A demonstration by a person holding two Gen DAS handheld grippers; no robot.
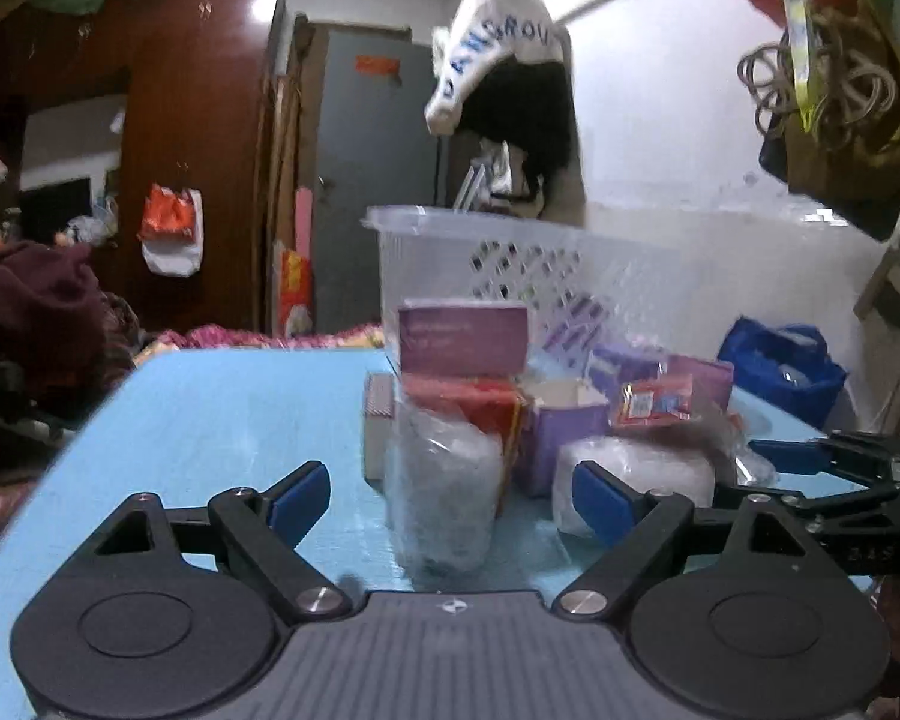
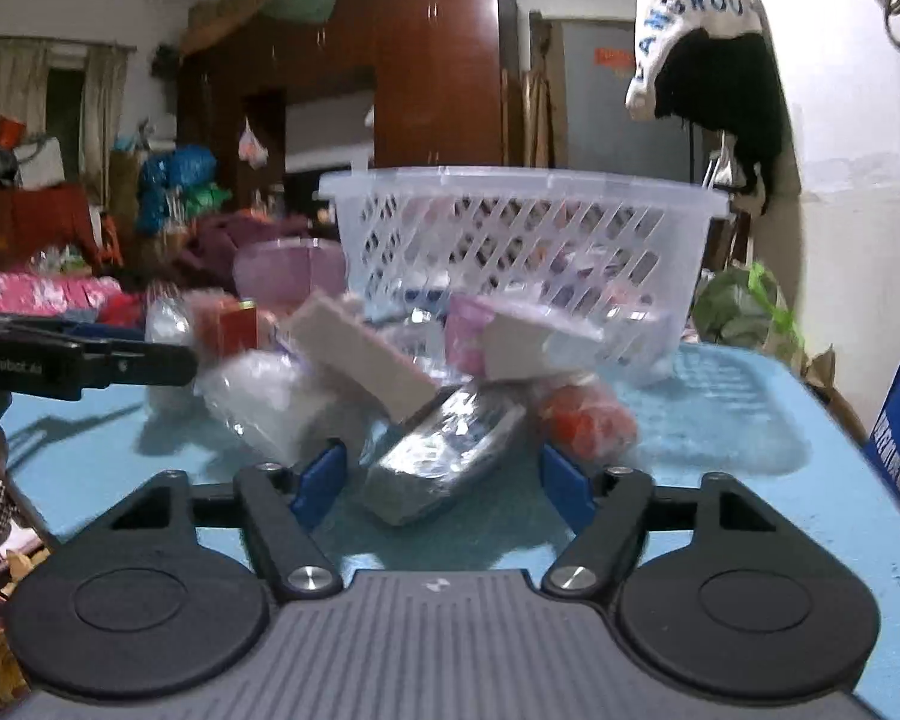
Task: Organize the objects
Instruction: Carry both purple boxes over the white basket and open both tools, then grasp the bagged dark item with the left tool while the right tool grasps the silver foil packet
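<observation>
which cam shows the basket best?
Right wrist: the basket shows whole, rim to base, lattice wall sharp, behind the pile. Left wrist shows the same basket blurred and see-through, its lower part hidden by a purple box.

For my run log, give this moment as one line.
left gripper: open | right gripper: open | items loose on table | basket behind

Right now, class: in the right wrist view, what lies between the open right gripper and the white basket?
In the right wrist view, a clutter pile: a plastic-wrapped dark packet nearest the right gripper, then a tan box and clear bags, before the white basket.
</observation>
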